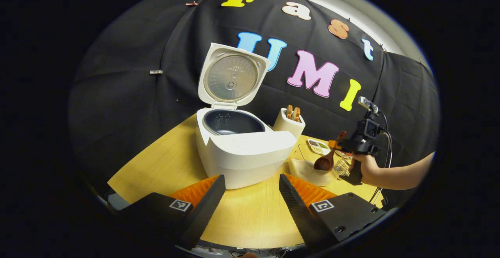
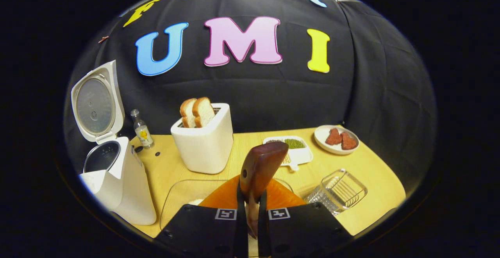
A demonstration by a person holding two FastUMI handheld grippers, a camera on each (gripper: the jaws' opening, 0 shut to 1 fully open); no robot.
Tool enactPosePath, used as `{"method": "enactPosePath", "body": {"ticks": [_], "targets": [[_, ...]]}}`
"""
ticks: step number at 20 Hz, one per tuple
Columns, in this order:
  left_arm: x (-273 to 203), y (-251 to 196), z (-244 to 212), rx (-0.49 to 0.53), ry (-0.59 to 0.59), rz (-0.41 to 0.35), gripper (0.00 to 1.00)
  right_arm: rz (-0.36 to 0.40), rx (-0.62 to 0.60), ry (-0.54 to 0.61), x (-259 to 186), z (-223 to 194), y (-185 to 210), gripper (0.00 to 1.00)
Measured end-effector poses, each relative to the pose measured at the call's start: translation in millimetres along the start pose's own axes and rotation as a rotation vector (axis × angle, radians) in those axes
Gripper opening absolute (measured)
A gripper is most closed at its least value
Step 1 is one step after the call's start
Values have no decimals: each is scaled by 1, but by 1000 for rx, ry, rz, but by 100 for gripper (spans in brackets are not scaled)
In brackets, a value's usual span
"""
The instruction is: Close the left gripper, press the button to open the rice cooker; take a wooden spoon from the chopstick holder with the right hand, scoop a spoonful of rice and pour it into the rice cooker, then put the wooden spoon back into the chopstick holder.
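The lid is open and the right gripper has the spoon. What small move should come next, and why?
Probably dip the wooden spoon, clamped in the right gripper, down into the clear rice container below it to scoop. The rice cooker already stands open, and no rice is visible on the spoon.

rice cooker (image 2: 117, 180): sitting at the left end of the surface (image 2: 375, 172) in the right gripper view, lid (image 2: 95, 104) standing up behind the pot
little bottle (image 2: 142, 130): standing just right of the cooker, back by the wall
toaster (image 2: 205, 143): sitting right of the bottle, two bread slices (image 2: 197, 111) poking out the top
divided dish (image 2: 293, 148): lying right of the toaster
plate (image 2: 336, 137): sitting further right, near the back edge
wire basket (image 2: 338, 191): lying in front of the plate
clear container (image 2: 179, 199): sitting in front of the toaster
wooden spoon (image 2: 259, 172): sticking up between the right claw (image 2: 252, 215) fingers, over the clear container
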State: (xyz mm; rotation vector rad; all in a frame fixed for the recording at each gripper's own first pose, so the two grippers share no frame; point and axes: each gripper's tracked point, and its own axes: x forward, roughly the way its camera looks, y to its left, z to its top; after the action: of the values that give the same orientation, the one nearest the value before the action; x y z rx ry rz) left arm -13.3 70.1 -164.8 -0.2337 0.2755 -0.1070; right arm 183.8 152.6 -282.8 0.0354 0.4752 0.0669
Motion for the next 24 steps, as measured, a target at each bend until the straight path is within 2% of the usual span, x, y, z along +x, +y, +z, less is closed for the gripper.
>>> {"method": "enactPosePath", "body": {"ticks": [4, 8, 9, 10, 13, 16, 17, 18, 24], "targets": [[1, -10, -10, -15, 29, -28, 96, -4, 114, 9, -13, -8, 11, 14], [-4, -14, -17, -49, 47, -35, 96, 55, 181, 71, -23, -19, 37, 14], [-6, -15, -16, -67, 42, -35, 96, 69, 190, 83, -26, -21, 43, 10], [-7, -16, -16, -79, 41, -30, 96, 77, 197, 94, -28, -22, 47, 14], [-11, -15, -18, -86, 36, -18, 96, 98, 252, 141, -34, -26, 56, 14], [-14, -15, -21, -83, 42, -17, 96, 101, 323, 186, -37, -27, 56, 14], [-15, -15, -23, -85, 42, -16, 96, 105, 353, 199, -38, -28, 57, 10], [-17, -16, -22, -88, 41, -18, 96, 107, 387, 215, -40, -28, 58, 14], [-20, -19, -19, -88, 25, 5, 96, 112, 617, 317, -40, -31, 43, 14]]}}
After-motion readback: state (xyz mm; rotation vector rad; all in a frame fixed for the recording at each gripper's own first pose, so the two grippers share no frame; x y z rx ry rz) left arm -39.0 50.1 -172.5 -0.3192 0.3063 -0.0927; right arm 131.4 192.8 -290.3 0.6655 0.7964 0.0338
